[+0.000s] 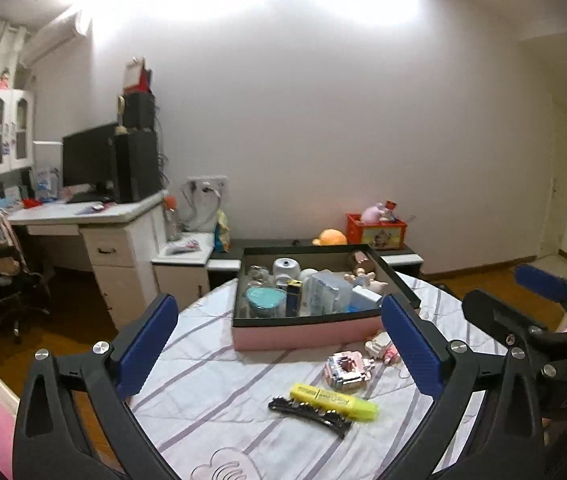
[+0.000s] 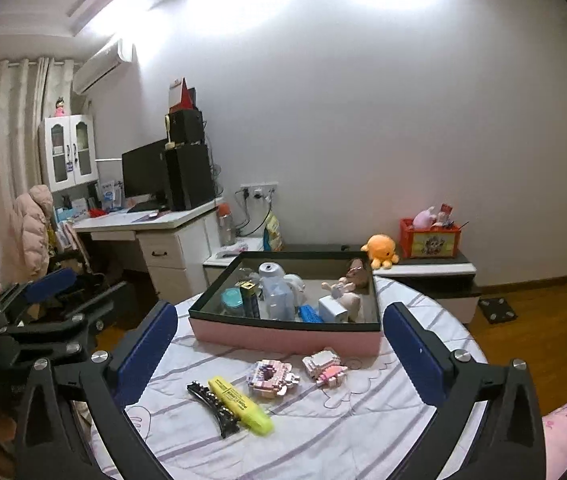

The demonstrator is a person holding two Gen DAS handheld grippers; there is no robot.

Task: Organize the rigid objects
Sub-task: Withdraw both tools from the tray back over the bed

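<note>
The yellow marker point(image 2: 241, 405) lies on the table point(image 2: 363, 440) near its front edge, touching the black hair clip point(image 2: 213, 408), its long axis slanting toward the pink box point(image 2: 283, 338). Both the right tongs point(image 2: 279, 350) and the left tongs point(image 1: 279, 346) hover spread apart and empty; the right looks nearer.

Both tools share one build — the left gripper point(image 1: 281, 344) and right gripper point(image 2: 281, 348) each have matte black plastic arms with triangular cut-outs, round silver screws at the joints, and two long fingers faced with ribbed dark-blue pads point(image 1: 413, 350) — the pads point(image 2: 411, 352) look flat and rectangular.
</note>
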